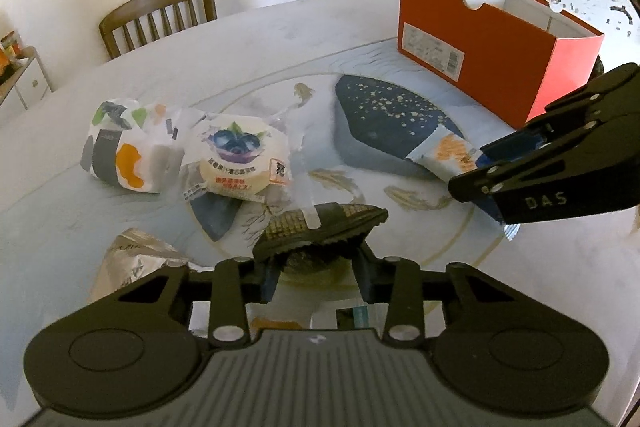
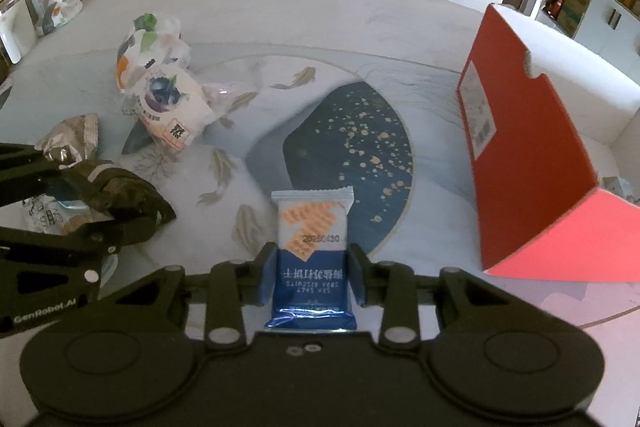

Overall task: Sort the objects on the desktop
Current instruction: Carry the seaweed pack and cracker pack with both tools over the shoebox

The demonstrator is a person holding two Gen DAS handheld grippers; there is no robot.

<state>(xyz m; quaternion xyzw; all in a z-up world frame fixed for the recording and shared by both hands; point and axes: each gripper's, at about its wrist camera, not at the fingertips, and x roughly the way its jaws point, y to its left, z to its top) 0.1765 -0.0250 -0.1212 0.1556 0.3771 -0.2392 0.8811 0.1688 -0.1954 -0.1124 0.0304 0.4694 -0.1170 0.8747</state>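
1. Left wrist view: our left gripper (image 1: 316,259) pinches a dark corn packet (image 1: 320,227) just above the table (image 1: 260,27); a crumpled silver wrapper (image 1: 136,259) lies beside it.
2. Our right gripper (image 2: 312,263) clamps a blue-and-white soda biscuit packet (image 2: 312,227), printed with orange crackers, held over the table.
3. Farther out we see a blueberry pastry pack (image 1: 240,159) touching a patterned paper bag (image 1: 124,151).
4. Farthest stands an open red box (image 1: 500,55), with a wooden chair (image 1: 160,15) behind the table.
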